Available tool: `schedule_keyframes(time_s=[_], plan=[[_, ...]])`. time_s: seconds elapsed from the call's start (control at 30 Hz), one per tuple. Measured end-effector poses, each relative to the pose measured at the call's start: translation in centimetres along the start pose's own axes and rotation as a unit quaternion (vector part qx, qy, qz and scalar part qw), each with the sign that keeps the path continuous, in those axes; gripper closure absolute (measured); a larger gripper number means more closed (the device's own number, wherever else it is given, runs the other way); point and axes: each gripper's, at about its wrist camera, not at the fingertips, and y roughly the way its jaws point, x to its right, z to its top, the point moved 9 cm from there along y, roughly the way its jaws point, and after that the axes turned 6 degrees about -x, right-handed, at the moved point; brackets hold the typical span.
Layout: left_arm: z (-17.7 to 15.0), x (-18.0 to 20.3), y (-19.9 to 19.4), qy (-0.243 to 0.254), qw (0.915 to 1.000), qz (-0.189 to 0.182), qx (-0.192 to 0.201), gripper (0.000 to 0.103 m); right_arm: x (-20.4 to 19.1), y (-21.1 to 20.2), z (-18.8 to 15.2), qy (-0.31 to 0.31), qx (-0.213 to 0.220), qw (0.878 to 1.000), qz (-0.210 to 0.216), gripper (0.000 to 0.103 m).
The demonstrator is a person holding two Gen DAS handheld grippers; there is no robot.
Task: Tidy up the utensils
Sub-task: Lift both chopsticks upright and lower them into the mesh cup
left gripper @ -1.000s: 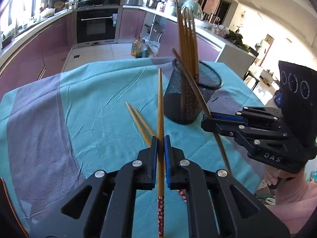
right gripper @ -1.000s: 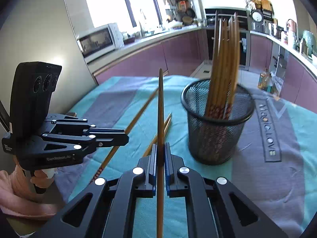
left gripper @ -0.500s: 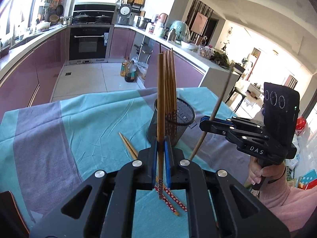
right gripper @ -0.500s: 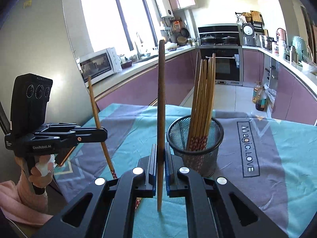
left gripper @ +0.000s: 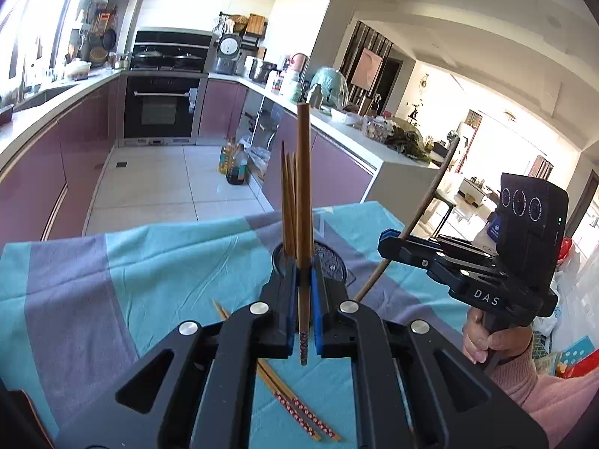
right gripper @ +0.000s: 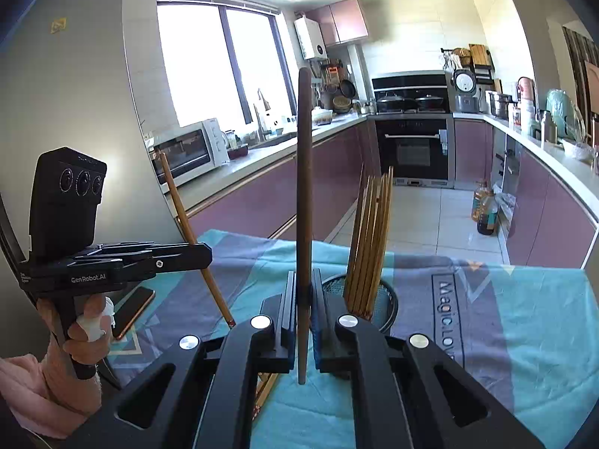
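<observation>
My left gripper [left gripper: 304, 280] is shut on a wooden chopstick [left gripper: 303, 194] held upright, its patterned end down. My right gripper [right gripper: 303, 295] is shut on another chopstick [right gripper: 304, 187], also upright. Both are raised above the table near a black mesh holder [right gripper: 385, 299] with several chopsticks [right gripper: 368, 239] standing in it. The holder [left gripper: 333, 262] sits just behind my left gripper's fingers. A pair of chopsticks [left gripper: 295, 411] lies on the cloth below my left gripper. My right gripper [left gripper: 385, 243] shows at the right of the left wrist view, and my left gripper [right gripper: 204, 254] at the left of the right wrist view.
The table carries a teal and grey cloth [left gripper: 149, 262] printed with "Magic LOVE" [right gripper: 449, 318]. A phone [right gripper: 133, 310] lies at the table's left edge. Kitchen counters, an oven [left gripper: 164, 108] and bottles [left gripper: 234, 161] on the floor stand beyond the table.
Both grippers have risen and tilted their chopsticks from slanting to upright. The table and holder now sit lower in both views.
</observation>
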Motion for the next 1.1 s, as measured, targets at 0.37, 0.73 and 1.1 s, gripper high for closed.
schedule_keyframes(time_s=[0.37, 0.73, 1.1], plan=[[4.4, 1.7, -1.3, 0.016, 0.999, -0.005, 0.042, 0.096, 0.4, -1.9, 3.7, -0.007, 0.042, 0.999, -0.012, 0.097], [6.0, 3.3, -0.6, 0.027, 0.9979, -0.001, 0.059, 0.096, 1.1, -0.9, 4.9, 0.001, 0.052, 0.998, -0.02, 0.097], [5.7, 2.7, 2.0, 0.033, 0.9981, 0.032, 0.04, 0.096, 2.2, 2.1, 3.9, 0.012, 0.025, 0.999, -0.033, 0.097]])
